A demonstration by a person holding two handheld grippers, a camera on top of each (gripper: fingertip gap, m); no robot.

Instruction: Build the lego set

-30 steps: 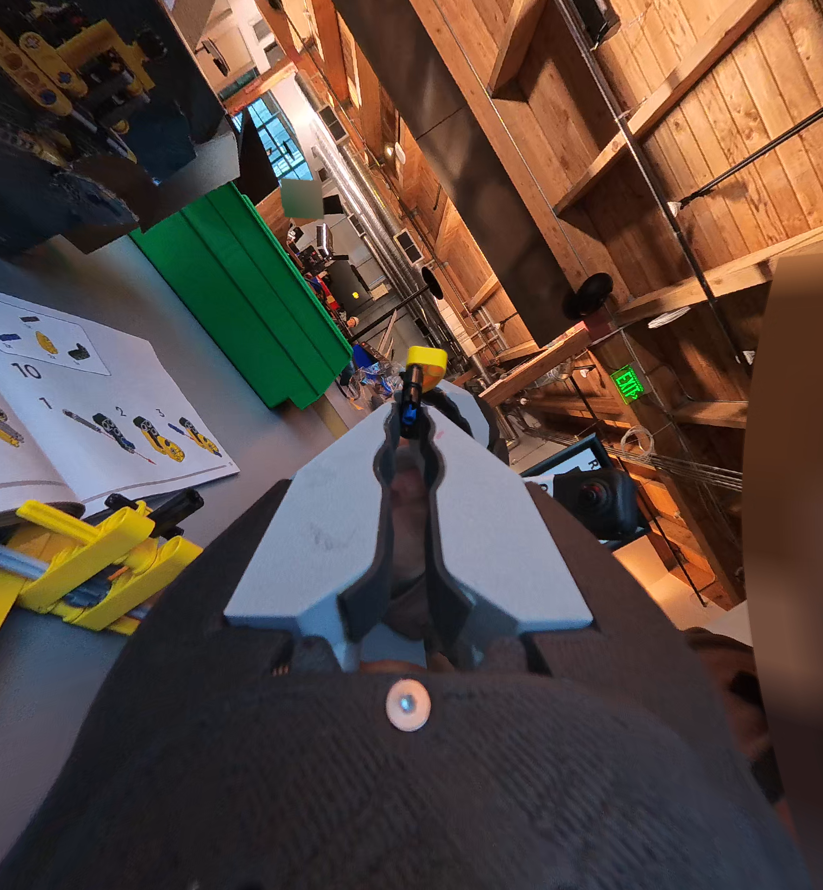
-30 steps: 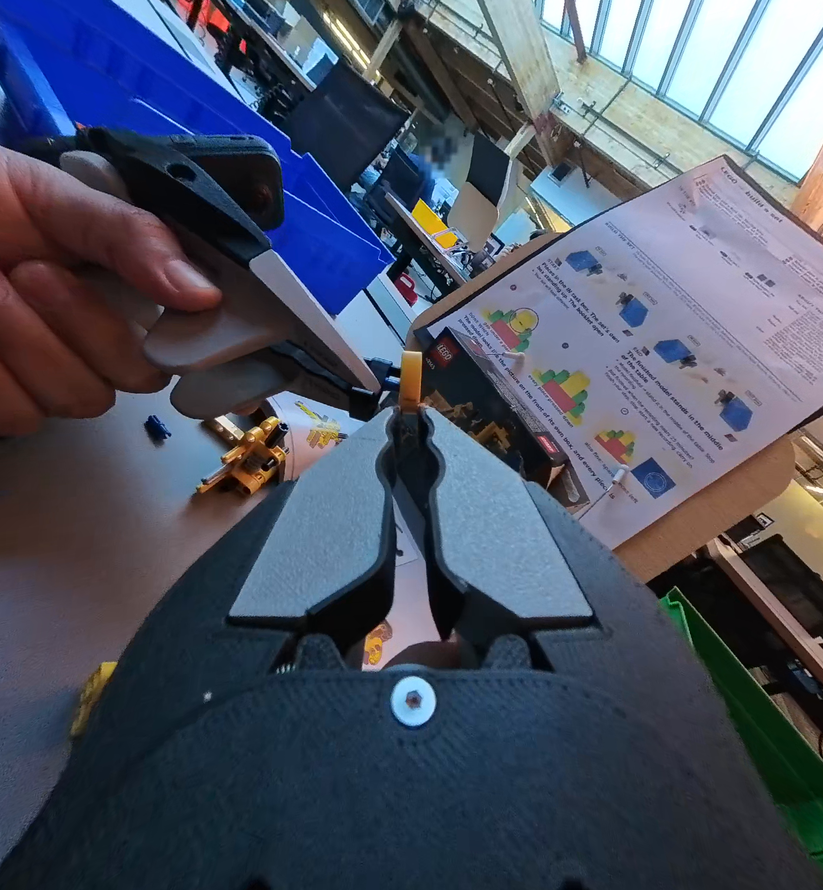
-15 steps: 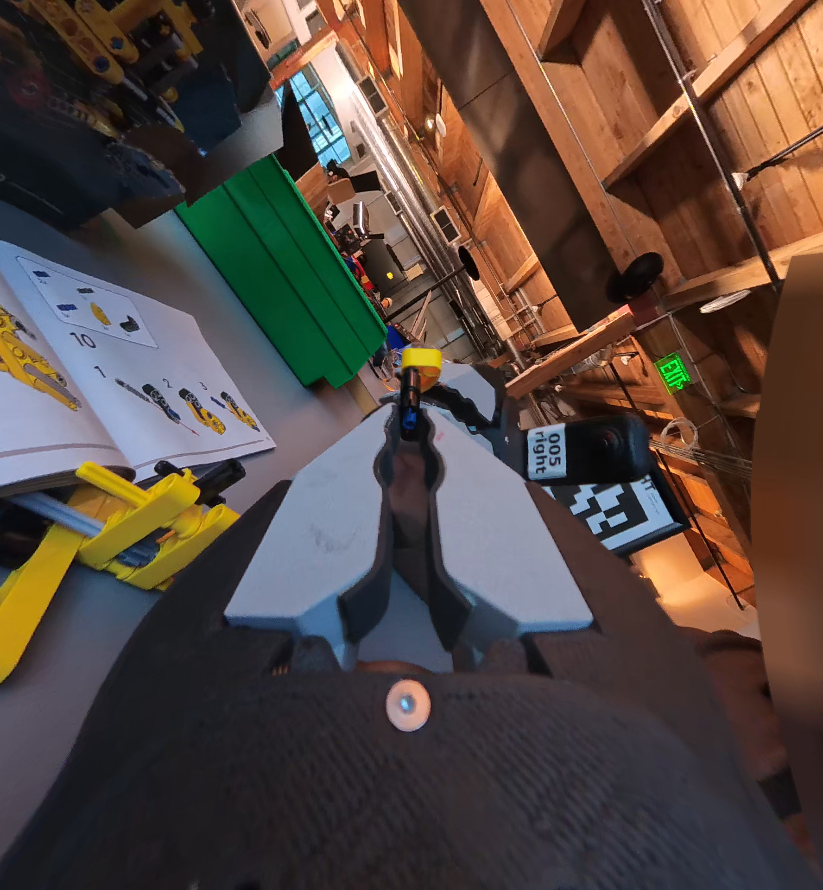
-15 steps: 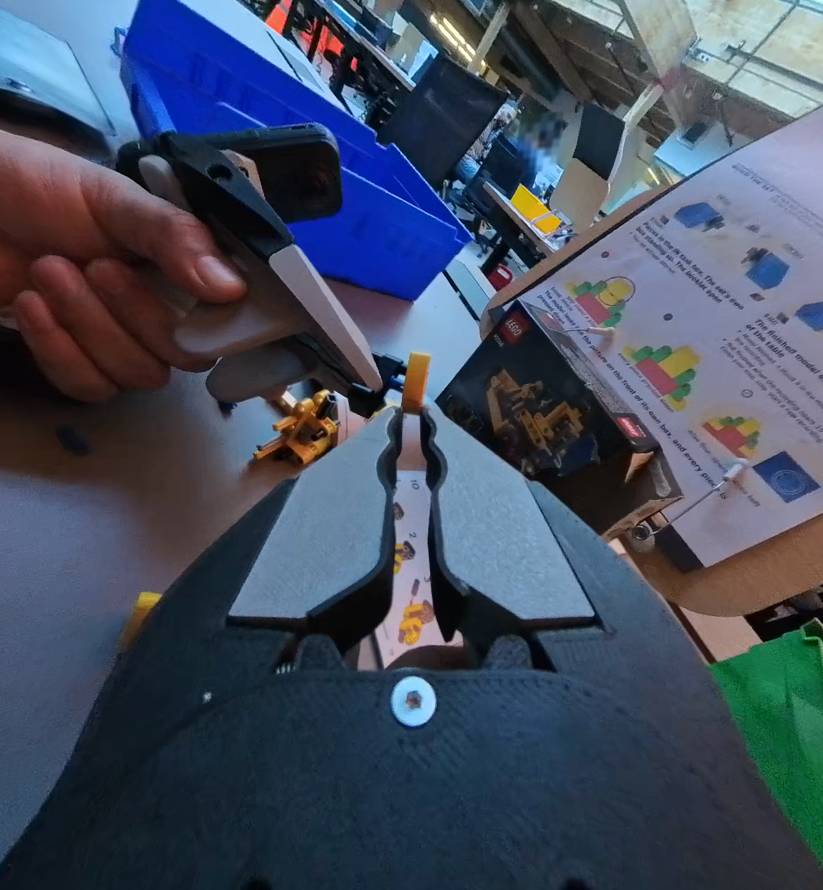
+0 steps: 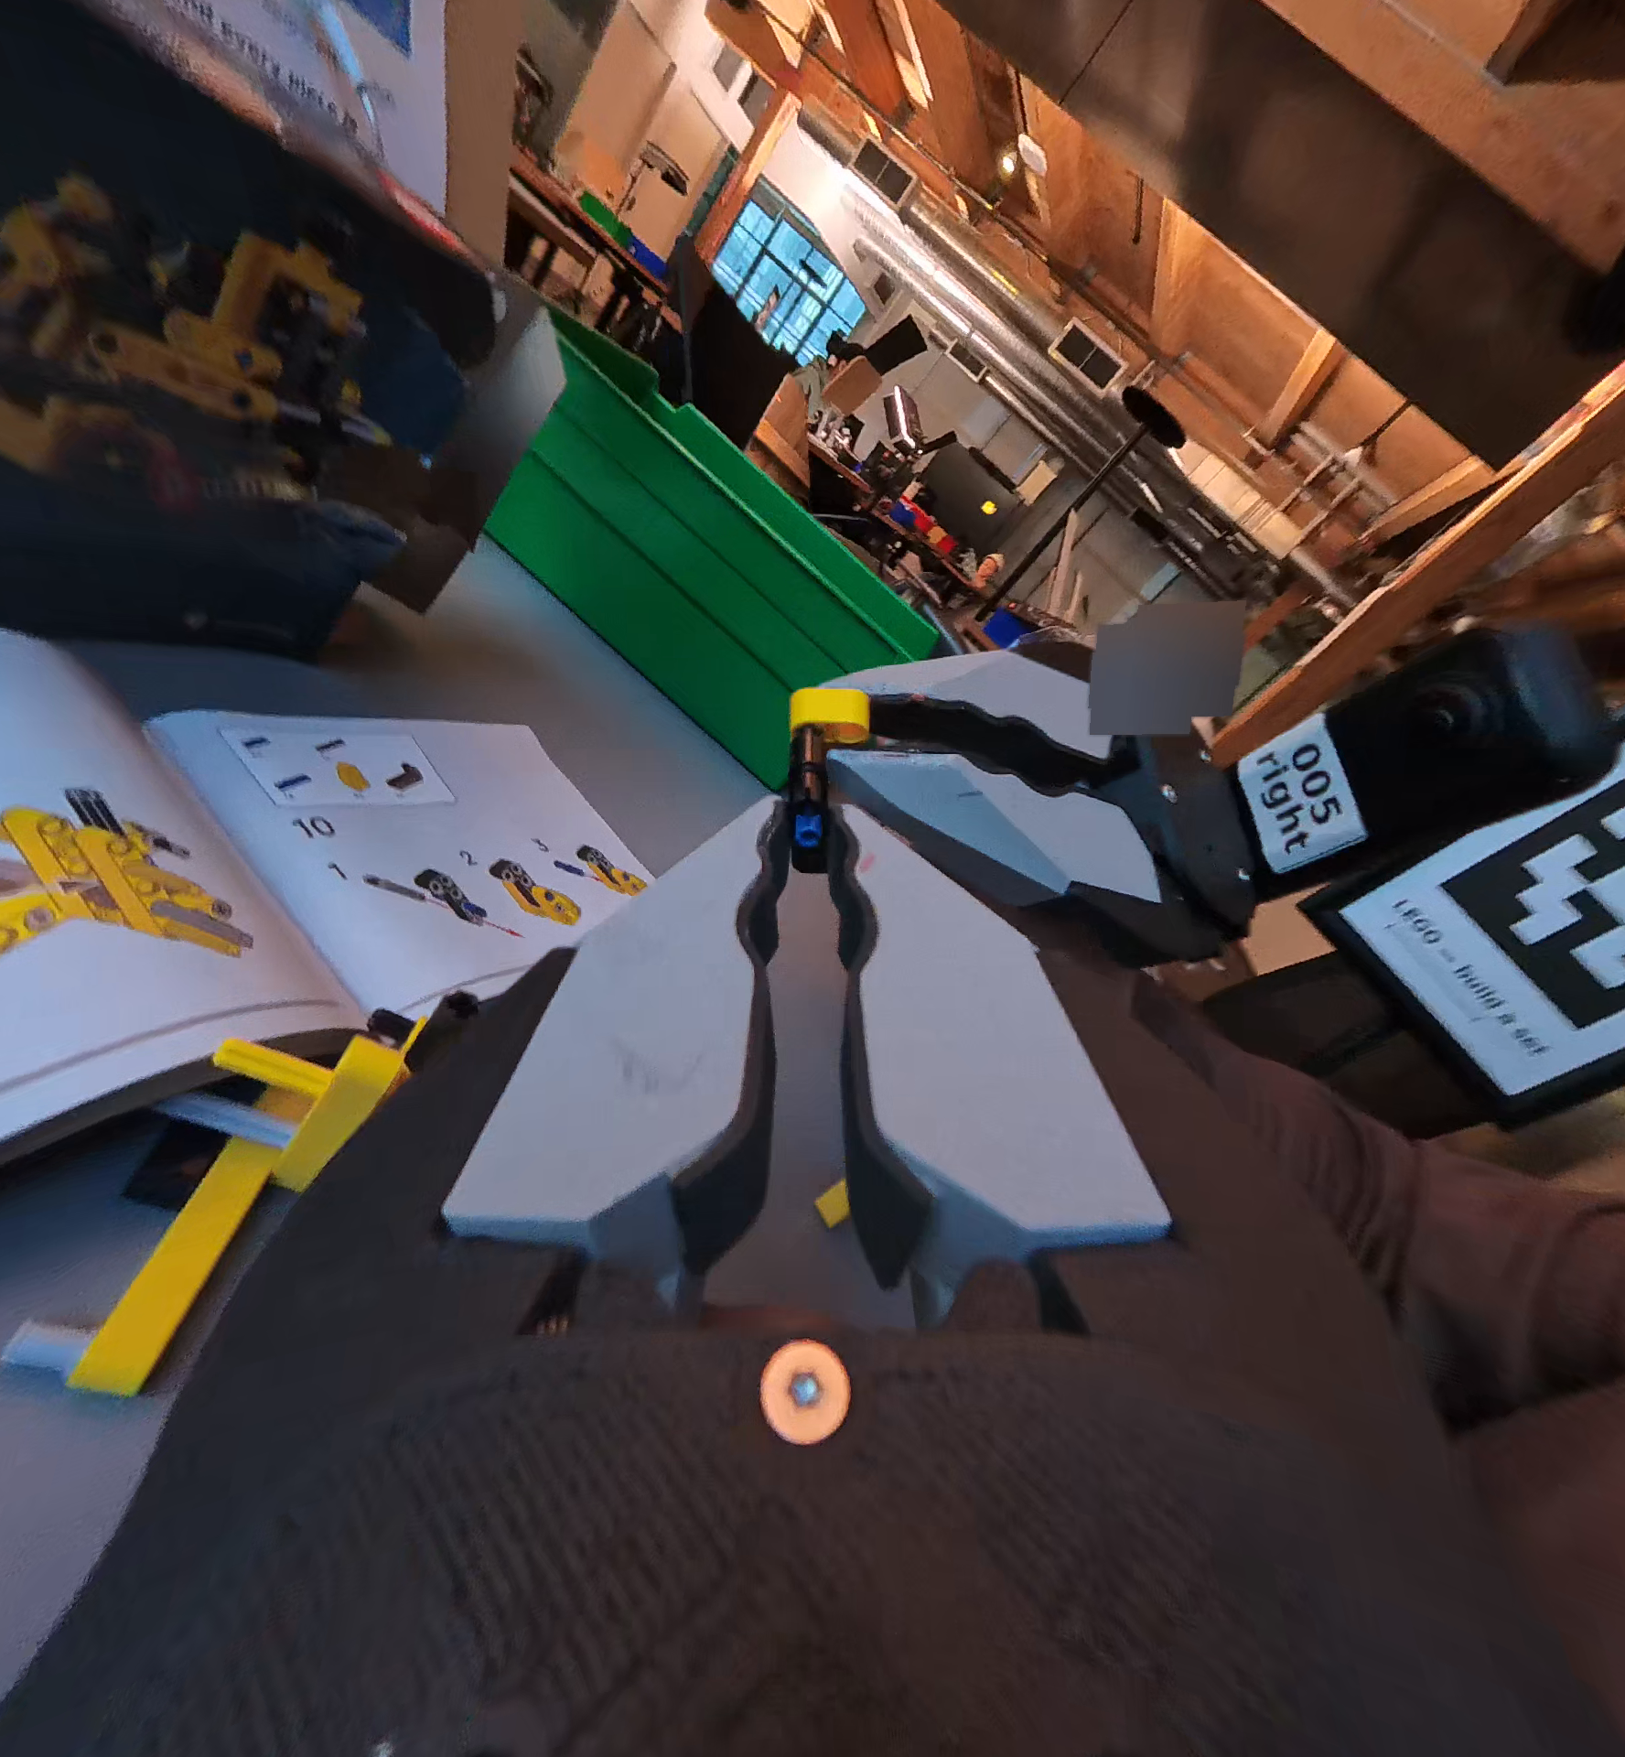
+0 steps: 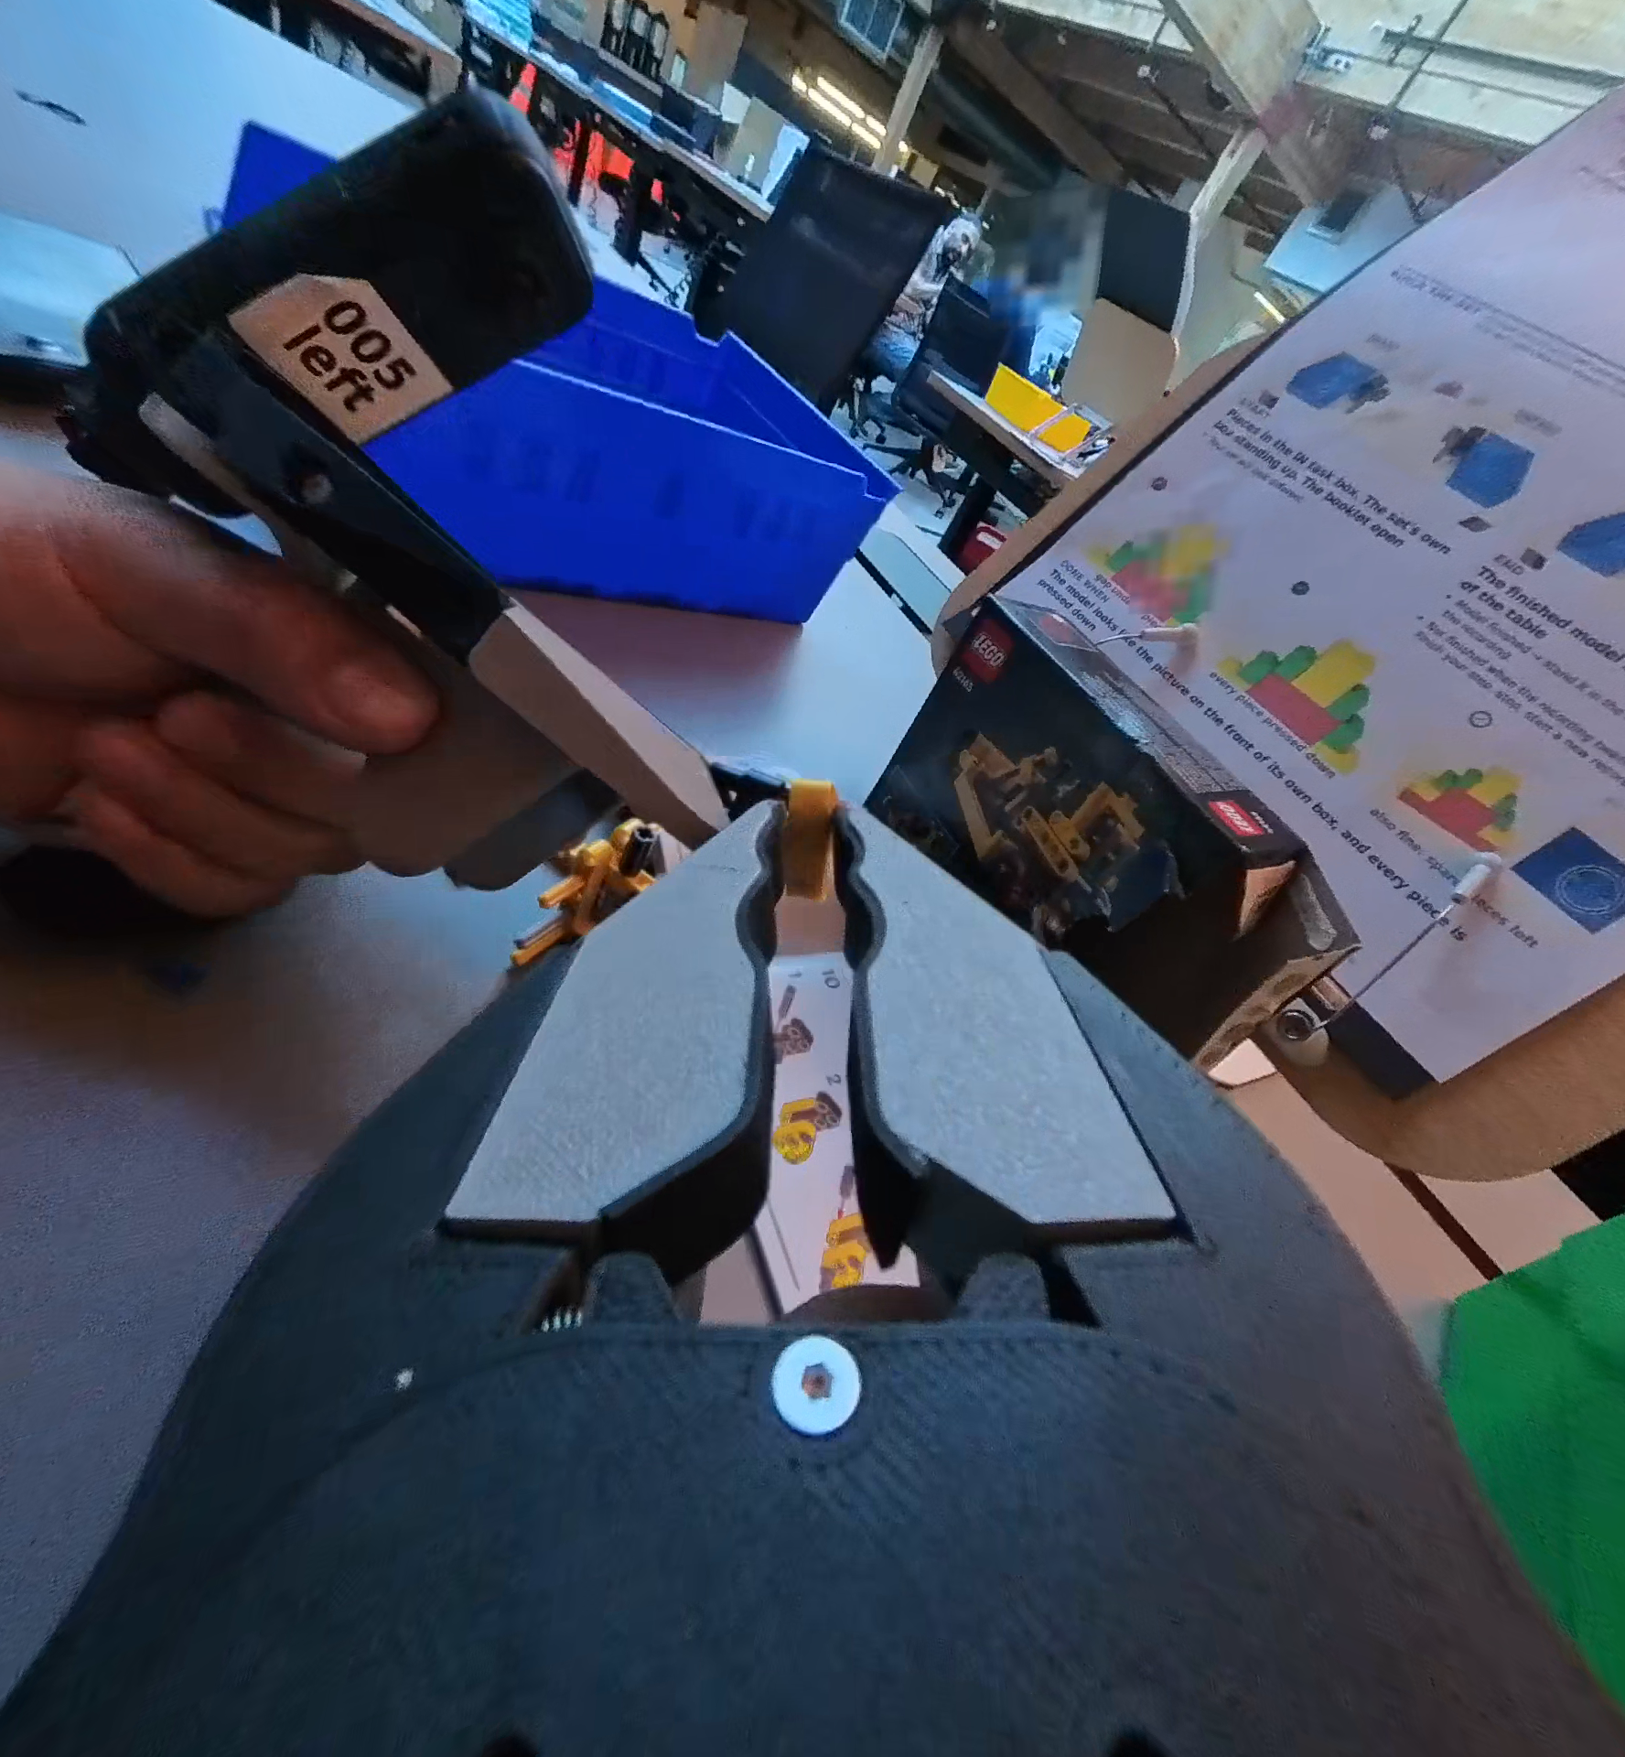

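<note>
My left gripper (image 5: 807,837) is shut on a small black piece with a blue pin (image 5: 807,820), held above the table. My right gripper (image 6: 809,837) is shut on a flat yellow piece (image 6: 809,841). In the left wrist view the yellow piece (image 5: 828,715) sits on top of the black piece, and the right gripper (image 5: 980,770) comes in from the right. In the right wrist view the left gripper (image 6: 600,723), held by a hand (image 6: 153,685), comes in from the left and meets the yellow piece. The open instruction booklet (image 5: 219,875) lies on the table below.
A yellow partial model (image 5: 248,1122) lies by the booklet; it also shows in the right wrist view (image 6: 590,884). The set's box (image 6: 1103,837) stands by a leaning instruction board (image 6: 1455,618). A green bin (image 5: 695,589) and a blue bin (image 6: 619,494) stand on the grey table (image 6: 124,1093). My two grippers' fingertips are within a few centimetres of each other.
Both grippers have tilted down toward the table while staying joined at the pieces. The right gripper now shows more fully in the left wrist view.
</note>
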